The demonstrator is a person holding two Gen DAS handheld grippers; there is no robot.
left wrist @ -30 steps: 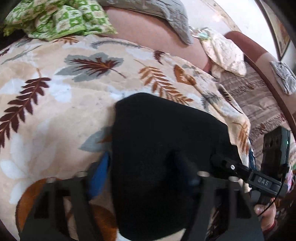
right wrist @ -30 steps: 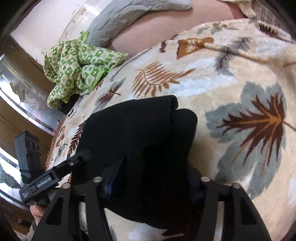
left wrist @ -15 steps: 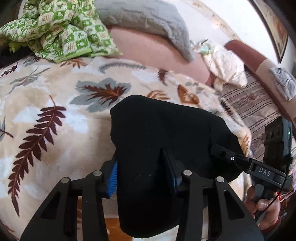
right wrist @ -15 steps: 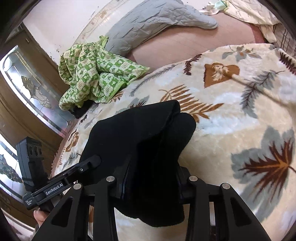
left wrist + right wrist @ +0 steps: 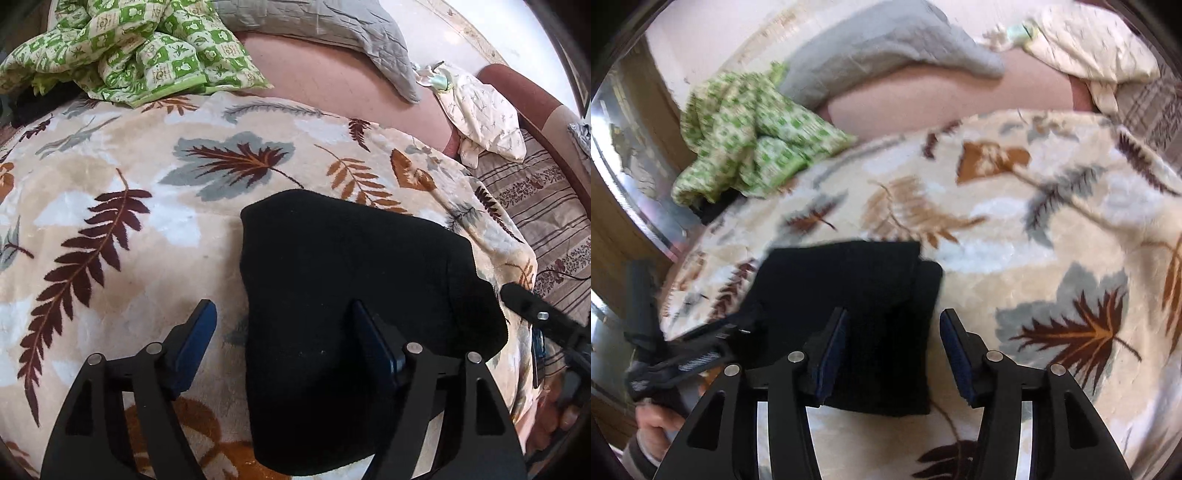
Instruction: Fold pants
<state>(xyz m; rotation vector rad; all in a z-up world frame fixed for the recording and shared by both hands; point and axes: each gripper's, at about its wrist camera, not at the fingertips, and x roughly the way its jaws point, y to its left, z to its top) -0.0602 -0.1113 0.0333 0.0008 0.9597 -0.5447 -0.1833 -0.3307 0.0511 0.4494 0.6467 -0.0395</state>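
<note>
Left wrist view | pants [image 5: 351, 295] folded on blanket [image 5: 129, 221] | both grippers' fingers [image 5: 199, 328] released | judged next: withdraw or tidy.

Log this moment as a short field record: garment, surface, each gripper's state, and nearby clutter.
garment: black pants, folded into a compact stack
surface: leaf-print blanket
left gripper: open, straddling the pants' left edge, not clamping
right gripper: open, over the pants' right edge
clutter: green checked cloth, grey quilt, cream cloth
fold status: looks finished
</note>
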